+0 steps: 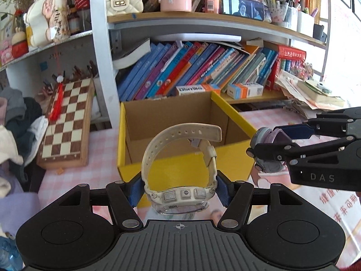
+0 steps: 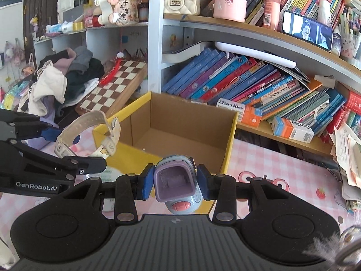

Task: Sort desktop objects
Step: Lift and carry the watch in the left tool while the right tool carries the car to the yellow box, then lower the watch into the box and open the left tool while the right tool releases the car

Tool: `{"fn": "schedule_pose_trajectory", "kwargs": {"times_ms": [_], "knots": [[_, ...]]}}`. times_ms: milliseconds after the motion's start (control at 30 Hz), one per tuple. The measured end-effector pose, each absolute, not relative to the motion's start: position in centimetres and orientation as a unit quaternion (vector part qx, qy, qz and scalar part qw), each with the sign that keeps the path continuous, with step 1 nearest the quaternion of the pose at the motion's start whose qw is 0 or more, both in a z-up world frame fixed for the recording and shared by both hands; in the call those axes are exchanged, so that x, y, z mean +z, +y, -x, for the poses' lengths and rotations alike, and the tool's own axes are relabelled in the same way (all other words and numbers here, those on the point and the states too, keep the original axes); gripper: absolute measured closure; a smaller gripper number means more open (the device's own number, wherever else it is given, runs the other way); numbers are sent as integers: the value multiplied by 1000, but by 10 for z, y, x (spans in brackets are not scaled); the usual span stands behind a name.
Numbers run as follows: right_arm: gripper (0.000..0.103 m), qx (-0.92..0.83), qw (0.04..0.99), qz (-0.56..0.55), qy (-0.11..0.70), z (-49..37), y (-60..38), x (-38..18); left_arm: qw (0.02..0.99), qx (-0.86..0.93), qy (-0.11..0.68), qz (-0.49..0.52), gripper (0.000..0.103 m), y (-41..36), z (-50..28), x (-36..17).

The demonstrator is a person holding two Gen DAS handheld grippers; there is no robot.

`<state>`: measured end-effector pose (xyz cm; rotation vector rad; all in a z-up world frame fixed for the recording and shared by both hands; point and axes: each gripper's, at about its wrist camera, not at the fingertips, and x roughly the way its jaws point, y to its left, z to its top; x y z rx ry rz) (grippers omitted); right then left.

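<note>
Left hand-held gripper (image 1: pixel 180 188): it is pinching a white plastic digital wristwatch with a perforated strap (image 1: pixel 180 162) by the sides of its case — the strap is arching up and forward, clear of the bench.

Right hand-held gripper (image 2: pixel 174 180): it is clamping a small lilac-and-grey plastic toy with a red button (image 2: pixel 176 180) between its blue pads (image 2: pixel 145 184), the hollow side of the toy facing the right wrist camera.

Open cardboard box with yellow outer walls (image 2: pixel 230 142): it is standing on the pink checked bench cover (image 2: pixel 282 164), towards the back edge below the bookshelf, and its floor is looking bare from the right wrist view.

Where the carried things are: both are hovering just short of the box's near wall, the watch towards its left corner and the toy towards the middle.

Step in hand, as I judge it: carrying both things to the box.

Doing it well: each gripper should be passing over the near wall before loosening — and the watch strap should be clearing the rim so it is not snagging.
</note>
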<state>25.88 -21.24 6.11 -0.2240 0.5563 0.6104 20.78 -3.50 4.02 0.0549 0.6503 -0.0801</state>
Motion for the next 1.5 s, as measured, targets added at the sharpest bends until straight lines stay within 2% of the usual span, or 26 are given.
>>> {"fn": "schedule_pose_trajectory", "kwargs": {"times_ms": [433, 733, 1133, 1500], "knots": [[65, 321, 901, 63, 285, -324, -208, 82, 948, -39, 309, -61, 39, -37, -255, 57], [65, 342, 885, 123, 290, -390, -176, 93, 942, -26, 320, -96, 39, -28, -307, 60], [65, 354, 852, 214, 321, -451, -135, 56, 911, -12, 395, -117, 39, -25, -372, 16], [65, 391, 796, 288, 360, -469, -102, 12, 873, -25, 462, -152, 39, -29, -393, -24]]}}
